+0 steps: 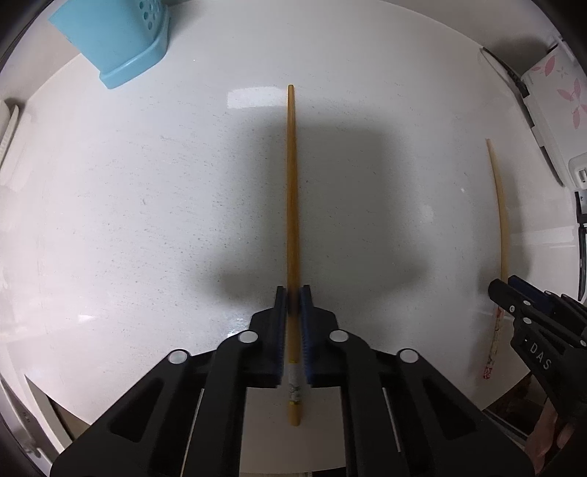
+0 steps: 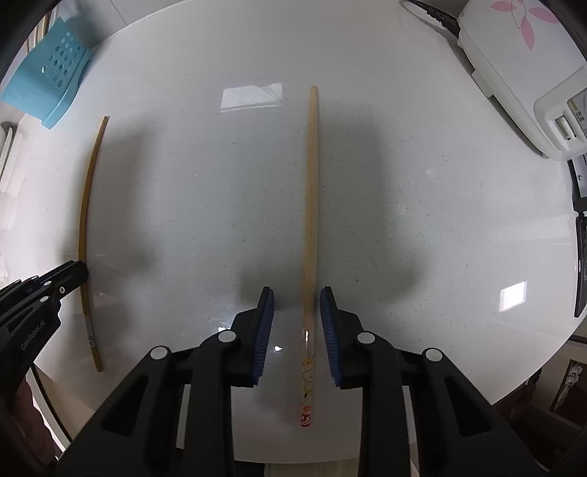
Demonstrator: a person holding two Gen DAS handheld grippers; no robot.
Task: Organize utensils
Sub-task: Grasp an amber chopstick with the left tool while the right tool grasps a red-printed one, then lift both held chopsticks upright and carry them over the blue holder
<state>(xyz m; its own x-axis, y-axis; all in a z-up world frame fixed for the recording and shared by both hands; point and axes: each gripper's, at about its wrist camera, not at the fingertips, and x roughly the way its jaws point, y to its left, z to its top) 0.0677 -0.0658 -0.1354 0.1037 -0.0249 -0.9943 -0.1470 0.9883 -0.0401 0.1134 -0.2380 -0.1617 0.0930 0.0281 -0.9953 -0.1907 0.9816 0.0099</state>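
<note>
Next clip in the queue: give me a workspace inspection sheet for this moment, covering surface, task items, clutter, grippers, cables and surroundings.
Surface: white speckled round table, glossy, with light reflections.
Job's things: darker chopstick and paler printed chopstick lie flat, parallel and apart; blue perforated utensil holder stands at the far left edge.
Clutter: white appliance with pink flower print at the far right.
Grippers: left gripper shut on the darker chopstick near its decorated end; right gripper straddles the paler printed chopstick, pads not touching it.
Cables: black cord running to the appliance.
Surroundings: dark object at the right edge, unidentifiable; white items at the left edge, unclear.
</note>
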